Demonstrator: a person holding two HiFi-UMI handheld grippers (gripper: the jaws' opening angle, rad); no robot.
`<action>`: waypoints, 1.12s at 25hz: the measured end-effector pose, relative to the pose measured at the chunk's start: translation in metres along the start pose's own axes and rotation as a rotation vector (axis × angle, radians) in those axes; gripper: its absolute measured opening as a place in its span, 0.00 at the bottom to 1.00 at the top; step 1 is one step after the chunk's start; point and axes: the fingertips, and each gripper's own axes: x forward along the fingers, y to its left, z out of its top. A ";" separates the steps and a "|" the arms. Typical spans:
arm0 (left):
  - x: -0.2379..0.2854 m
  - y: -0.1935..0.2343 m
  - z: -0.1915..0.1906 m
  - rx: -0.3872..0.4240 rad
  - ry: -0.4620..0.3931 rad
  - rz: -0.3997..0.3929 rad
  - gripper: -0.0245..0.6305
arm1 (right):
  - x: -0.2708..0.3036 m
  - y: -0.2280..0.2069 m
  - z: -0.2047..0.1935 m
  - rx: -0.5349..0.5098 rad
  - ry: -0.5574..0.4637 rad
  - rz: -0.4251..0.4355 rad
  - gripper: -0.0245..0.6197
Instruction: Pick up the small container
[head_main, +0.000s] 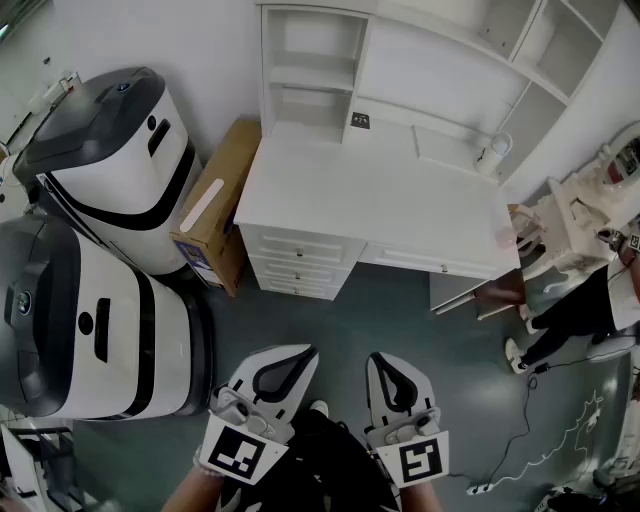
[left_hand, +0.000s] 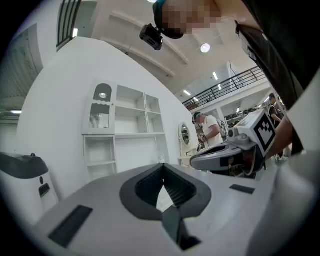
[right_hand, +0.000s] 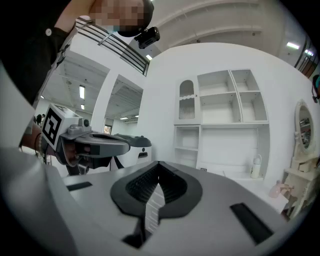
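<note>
Head view: left gripper (head_main: 296, 353) and right gripper (head_main: 384, 359) pointed level at the desk (head_main: 380, 200).
Both pairs of jaws were closed, empty.

L gripper (head_main: 298, 353) & R gripper (head_main: 381, 358) level, jaws together, apparently empty.

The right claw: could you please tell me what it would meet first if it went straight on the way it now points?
Most likely the white desk, at its drawer front. The right claw, shut and empty, points level at it across floor, though the depth is hard to judge.
</note>
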 end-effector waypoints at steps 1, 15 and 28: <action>0.001 -0.001 0.000 -0.001 0.002 -0.001 0.04 | -0.001 0.000 0.000 0.000 -0.001 0.000 0.04; 0.015 -0.018 0.004 0.014 -0.014 -0.072 0.04 | -0.014 -0.013 0.000 0.046 -0.003 -0.062 0.04; -0.006 -0.016 -0.002 0.014 -0.014 -0.106 0.04 | -0.015 0.005 0.000 0.052 0.002 -0.109 0.04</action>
